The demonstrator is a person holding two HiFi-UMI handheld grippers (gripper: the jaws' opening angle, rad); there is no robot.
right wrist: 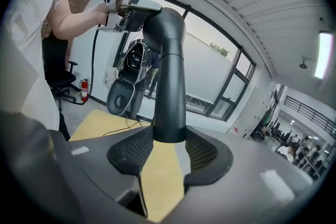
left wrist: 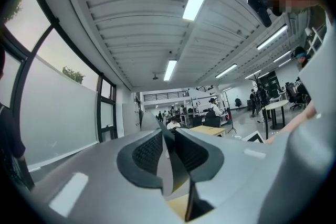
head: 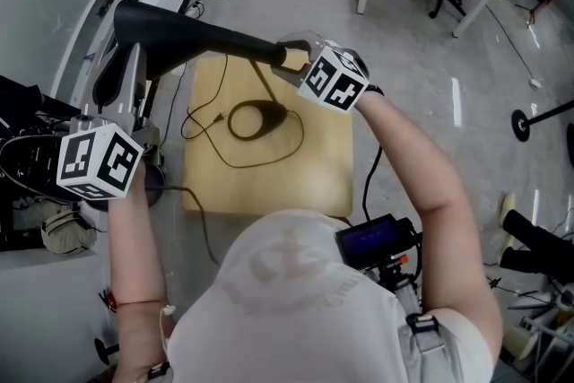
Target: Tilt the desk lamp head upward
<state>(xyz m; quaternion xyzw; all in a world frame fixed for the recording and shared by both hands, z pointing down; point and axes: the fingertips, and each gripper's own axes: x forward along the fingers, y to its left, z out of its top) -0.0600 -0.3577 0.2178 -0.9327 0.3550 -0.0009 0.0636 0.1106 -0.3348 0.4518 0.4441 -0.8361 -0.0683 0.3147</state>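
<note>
Left gripper (left wrist: 169, 140) jaws are seen nearly together, pinched on a thin flat edge straight ahead of them, which is judged to be the rim of the lamp head (head: 108, 81). From that grip the head's long axis hangs downward, away from the elbow of the lamp arm (head: 206, 36), so a lift of its free end about that elbow is what is called for. The right gripper (right wrist: 169, 147) is clamped on the lamp arm's other end, the arm running straight away from its jaws. The head is thus far nearer the left hand, and the arm is taken to be steadied by the right. Only the edge is shown in the left gripper view, so the tilt cannot be read there. The hinge itself is not made out, and the pinch point is hard to make out in the head view.
</note>
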